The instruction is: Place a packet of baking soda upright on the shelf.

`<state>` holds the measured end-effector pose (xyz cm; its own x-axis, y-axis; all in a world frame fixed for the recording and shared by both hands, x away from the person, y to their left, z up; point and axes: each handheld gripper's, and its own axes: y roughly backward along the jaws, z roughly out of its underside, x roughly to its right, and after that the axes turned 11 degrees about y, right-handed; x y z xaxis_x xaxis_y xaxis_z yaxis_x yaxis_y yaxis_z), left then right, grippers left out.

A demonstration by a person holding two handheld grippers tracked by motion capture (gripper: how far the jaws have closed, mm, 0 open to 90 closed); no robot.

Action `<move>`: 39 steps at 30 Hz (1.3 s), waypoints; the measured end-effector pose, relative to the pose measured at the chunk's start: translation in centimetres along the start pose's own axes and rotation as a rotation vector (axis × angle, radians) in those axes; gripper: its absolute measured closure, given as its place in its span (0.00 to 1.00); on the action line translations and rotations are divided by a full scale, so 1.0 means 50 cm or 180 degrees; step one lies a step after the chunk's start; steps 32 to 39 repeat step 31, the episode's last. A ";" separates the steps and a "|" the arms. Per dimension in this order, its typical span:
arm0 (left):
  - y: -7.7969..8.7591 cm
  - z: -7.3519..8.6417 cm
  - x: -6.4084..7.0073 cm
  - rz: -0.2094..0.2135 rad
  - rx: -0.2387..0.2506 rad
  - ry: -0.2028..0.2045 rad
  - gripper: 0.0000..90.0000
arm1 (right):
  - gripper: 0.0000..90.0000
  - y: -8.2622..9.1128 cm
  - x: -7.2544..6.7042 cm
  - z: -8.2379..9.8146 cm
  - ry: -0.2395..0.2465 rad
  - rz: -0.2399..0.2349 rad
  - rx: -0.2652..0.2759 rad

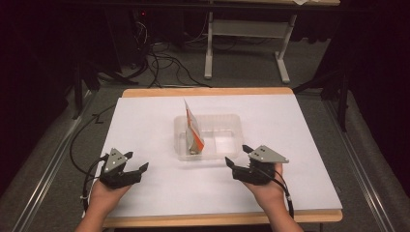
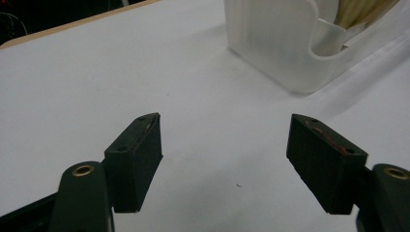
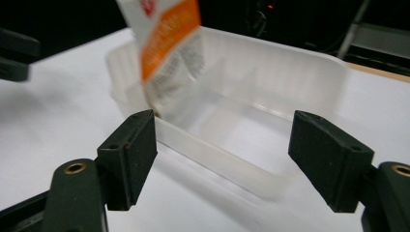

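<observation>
High view: packet [image 1: 193, 128] stands inside clear tray [image 1: 227, 118], at its left end, mid-table [image 1: 145, 125].
Handling: probably light, thin, crinkly, slippery; best pinched by the free top edge.
Axis: long axis near upright, leaning, top corner pointing up.
Left gripper [image 1: 129, 170]: jaws apart, empty, well short of tray.
Right gripper [image 1: 236, 155]: jaws apart, empty, just beside tray's near rim.

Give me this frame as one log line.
left gripper: open, off tray | right gripper: open, at tray's near right corner | packet: leaning in tray, left side | table: white
</observation>
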<state>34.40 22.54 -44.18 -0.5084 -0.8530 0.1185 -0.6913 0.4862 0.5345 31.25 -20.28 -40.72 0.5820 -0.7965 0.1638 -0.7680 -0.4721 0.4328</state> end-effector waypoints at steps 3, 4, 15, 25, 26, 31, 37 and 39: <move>0.000 0.001 0.001 0.0005 -0.0006 0.0003 0.32 | 0.28 0.016 0.023 0.018 -0.0014 0.0087 -0.0071; 0.000 0.001 0.002 0.0006 -0.0009 0.0005 0.32 | 0.28 0.030 0.046 0.036 -0.0051 0.0164 -0.0130; -0.006 0.003 0.017 0.0139 -0.0021 0.0149 0.32 | 0.29 0.074 0.167 0.154 -0.0612 0.0348 -0.0573; -0.017 0.006 0.033 0.0108 -0.0119 0.0062 0.32 | 0.29 0.056 0.130 0.127 -0.0334 0.0166 -0.0461; -0.017 0.006 0.032 0.0109 -0.0116 0.0069 0.32 | 0.29 0.054 0.128 0.125 -0.0315 0.0158 -0.0473; -0.013 0.005 0.029 0.0122 -0.0089 0.0076 0.32 | 0.29 0.052 0.131 0.128 -0.0349 0.0186 -0.0501; -0.013 0.005 0.029 0.0122 -0.0089 0.0076 0.32 | 0.29 0.052 0.131 0.128 -0.0349 0.0186 -0.0501; -0.013 0.005 0.029 0.0122 -0.0089 0.0076 0.32 | 0.29 0.052 0.131 0.128 -0.0349 0.0186 -0.0501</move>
